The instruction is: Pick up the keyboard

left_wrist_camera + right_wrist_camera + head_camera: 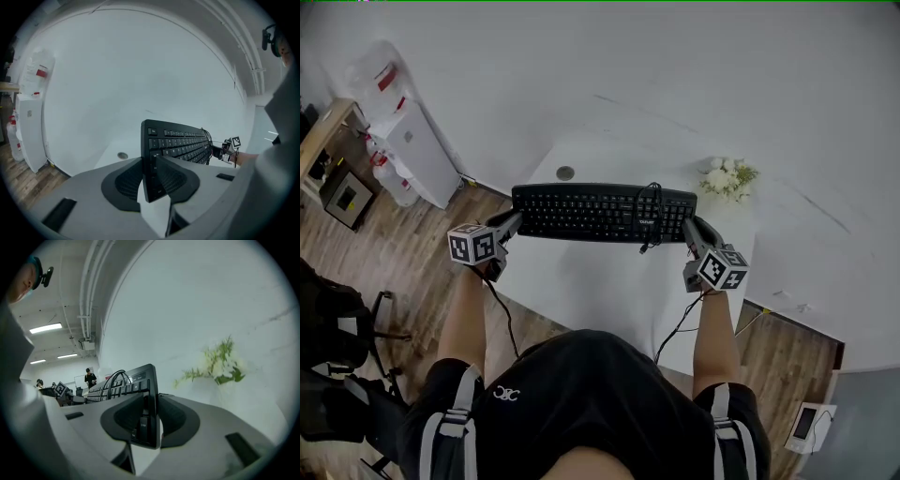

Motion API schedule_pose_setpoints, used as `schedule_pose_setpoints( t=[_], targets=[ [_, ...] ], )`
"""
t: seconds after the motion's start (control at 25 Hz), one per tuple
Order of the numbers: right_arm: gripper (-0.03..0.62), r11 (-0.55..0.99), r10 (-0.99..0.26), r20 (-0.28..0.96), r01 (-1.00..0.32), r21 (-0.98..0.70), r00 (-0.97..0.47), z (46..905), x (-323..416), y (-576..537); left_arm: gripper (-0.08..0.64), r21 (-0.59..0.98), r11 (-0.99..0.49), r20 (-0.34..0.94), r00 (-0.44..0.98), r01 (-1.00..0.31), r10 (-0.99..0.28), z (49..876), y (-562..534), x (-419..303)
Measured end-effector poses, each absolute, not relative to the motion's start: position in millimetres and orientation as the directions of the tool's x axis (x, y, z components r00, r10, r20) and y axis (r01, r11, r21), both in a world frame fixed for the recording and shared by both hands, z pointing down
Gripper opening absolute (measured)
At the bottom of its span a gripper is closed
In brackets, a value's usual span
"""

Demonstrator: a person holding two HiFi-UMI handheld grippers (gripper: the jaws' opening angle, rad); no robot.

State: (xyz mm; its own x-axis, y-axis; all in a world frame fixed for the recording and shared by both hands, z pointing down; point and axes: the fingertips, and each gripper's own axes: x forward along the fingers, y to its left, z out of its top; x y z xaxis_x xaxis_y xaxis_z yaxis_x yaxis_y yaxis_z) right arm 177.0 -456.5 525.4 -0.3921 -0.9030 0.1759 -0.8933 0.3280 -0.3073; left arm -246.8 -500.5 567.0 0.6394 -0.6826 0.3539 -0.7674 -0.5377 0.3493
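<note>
At the white table's (581,281) left edge, the left gripper (514,221) pinches the left end of the black keyboard (591,211). The keyboard spans the table's far half, held above it. Toward the table's right edge, the right gripper (694,228) clamps its right end.

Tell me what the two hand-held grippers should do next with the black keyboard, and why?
Probably raise both ends a little, evenly. The left hand-held gripper and right hand-held gripper each pinch just one end of the long black plastic keyboard, and a coiled black cable sits on its keys, so tilting might slide it off.
</note>
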Motion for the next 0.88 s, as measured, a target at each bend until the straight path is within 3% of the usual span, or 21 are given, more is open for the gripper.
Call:
schedule_pose_setpoints(
  t=[0.4, 0.88],
  targets=[
    [0.104, 0.357, -0.931, -0.005, -0.907, -0.222, -0.365, 422, 198, -482, 0.115, 0.211, -0.607, 0.212, 0.642, -0.766, -0.737, 468, -541, -223],
    [0.104, 0.373, -0.928, -0.087, -0.906, -0.199, -0.362, 366, 211, -498, 0.115, 0.142, -0.62, 0.086, 0.633, -0.772, -0.769, 393, -562, -211]
  ],
)
